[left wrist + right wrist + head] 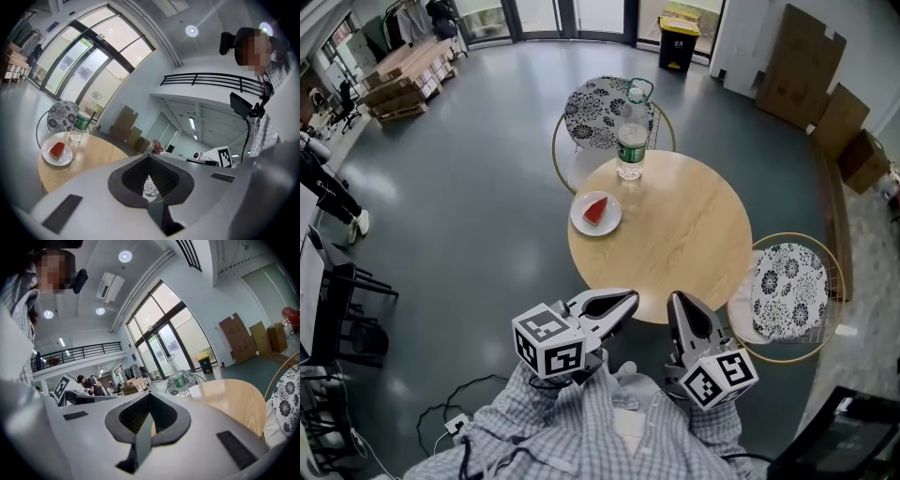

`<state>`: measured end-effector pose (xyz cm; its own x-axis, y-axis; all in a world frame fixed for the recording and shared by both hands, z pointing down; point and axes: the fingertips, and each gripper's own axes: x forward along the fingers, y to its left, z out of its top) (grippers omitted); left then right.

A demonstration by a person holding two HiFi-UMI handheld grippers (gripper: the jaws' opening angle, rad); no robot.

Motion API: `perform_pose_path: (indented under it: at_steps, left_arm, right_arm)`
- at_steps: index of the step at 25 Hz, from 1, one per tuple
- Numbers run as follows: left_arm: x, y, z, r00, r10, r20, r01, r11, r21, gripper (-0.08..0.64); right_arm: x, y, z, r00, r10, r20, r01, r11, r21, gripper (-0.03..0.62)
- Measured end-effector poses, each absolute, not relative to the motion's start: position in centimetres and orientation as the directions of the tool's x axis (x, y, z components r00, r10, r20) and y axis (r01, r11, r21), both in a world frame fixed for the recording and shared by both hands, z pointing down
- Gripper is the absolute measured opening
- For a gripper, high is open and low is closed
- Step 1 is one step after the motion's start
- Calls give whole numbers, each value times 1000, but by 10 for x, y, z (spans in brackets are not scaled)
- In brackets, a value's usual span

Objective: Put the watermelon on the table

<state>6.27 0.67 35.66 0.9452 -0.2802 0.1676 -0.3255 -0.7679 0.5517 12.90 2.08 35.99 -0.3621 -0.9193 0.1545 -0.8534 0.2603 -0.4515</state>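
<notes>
A red wedge of watermelon [595, 210] lies on a white plate [610, 223] at the left side of the round wooden table [675, 244]. The left gripper view shows the same watermelon [56, 150] on its plate [65, 159], left of the jaws. My left gripper [628, 302] hovers just off the table's near edge, shut and empty. Beside it my right gripper [678, 302] is also shut with nothing in it. Both sit well short of the plate. Seen from their own cameras, the left gripper [149, 161] and the right gripper [150, 399] have their jaws closed together.
A clear water bottle [631, 139] with a green label stands at the table's far edge, behind the plate. One patterned-cushion chair [605, 111] sits beyond the table, another [789, 289] at its right. Cardboard boxes [825, 89] lean on the right wall. Cables [459, 412] trail on the floor.
</notes>
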Motion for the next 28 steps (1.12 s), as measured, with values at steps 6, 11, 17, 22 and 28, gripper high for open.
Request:
perform_pose_path:
  at_steps: [6,11,17,22,28]
  left_arm:
    - [58,4,356,943,-284,170,-331,-778,534,6]
    - [51,2,361,938,-293,186,-347,-773,530,8]
    - [50,3,362,937,-299,181,-348,-763,545,8]
    - [48,3,364,936,-296,189,-351,-760,546,6]
    - [45,3,365,937,-298,183,-349,-754,557,6]
  right_arm:
    - [121,15,362,-382,-910,159,-842,272,-466,8]
    - [117,15,368,-386,-906,173,-832,261,-490,8]
    - [119,17,370,-384,-905,184,-827,248,-505,8]
    - [114,18,370,-390,-900,193,-839,260,-478,8]
    - [109,18,371,-397,-895,203,-843,268,-467,8]
